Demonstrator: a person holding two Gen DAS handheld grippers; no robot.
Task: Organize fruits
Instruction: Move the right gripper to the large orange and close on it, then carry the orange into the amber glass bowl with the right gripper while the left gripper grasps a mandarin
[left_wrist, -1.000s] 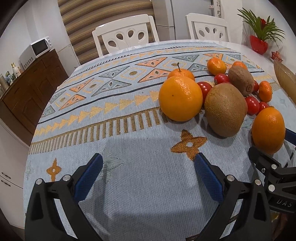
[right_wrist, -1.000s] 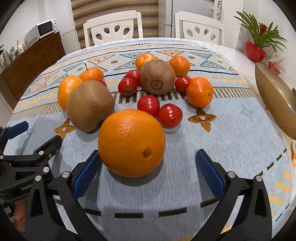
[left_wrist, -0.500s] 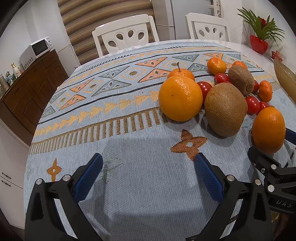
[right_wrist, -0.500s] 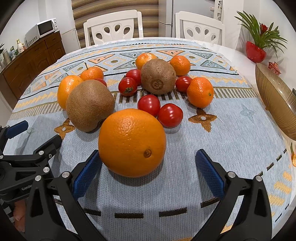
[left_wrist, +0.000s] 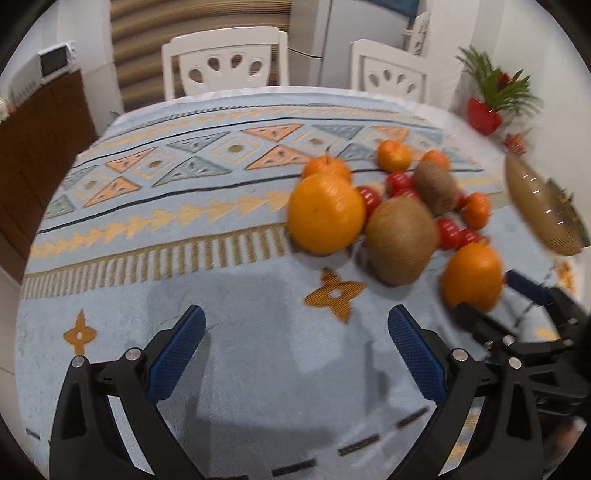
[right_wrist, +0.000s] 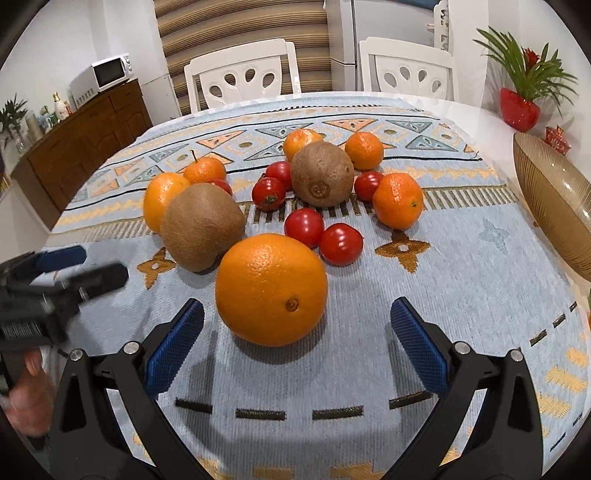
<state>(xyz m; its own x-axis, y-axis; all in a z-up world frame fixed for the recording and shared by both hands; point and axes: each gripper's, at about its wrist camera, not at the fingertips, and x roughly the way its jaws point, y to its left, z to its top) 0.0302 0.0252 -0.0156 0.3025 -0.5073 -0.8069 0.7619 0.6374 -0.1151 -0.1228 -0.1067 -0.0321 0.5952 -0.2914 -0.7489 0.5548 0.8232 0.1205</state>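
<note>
Orange filled my right view: a big orange (right_wrist: 271, 290) sat on the patterned tablecloth (right_wrist: 461, 280) just ahead of my right gripper (right_wrist: 295, 343), whose jaws stood wide and held nothing. Behind it crowded two kiwis (right_wrist: 202, 226), cherry tomatoes (right_wrist: 340, 244) and mandarins (right_wrist: 397, 200), blocking any straight reach to the back ones. My left gripper (left_wrist: 295, 350) gaped equally wide over bare cloth, empty. At the right edge stood an amber ribbed bowl (right_wrist: 554, 199); I couldn't see inside it.
</note>
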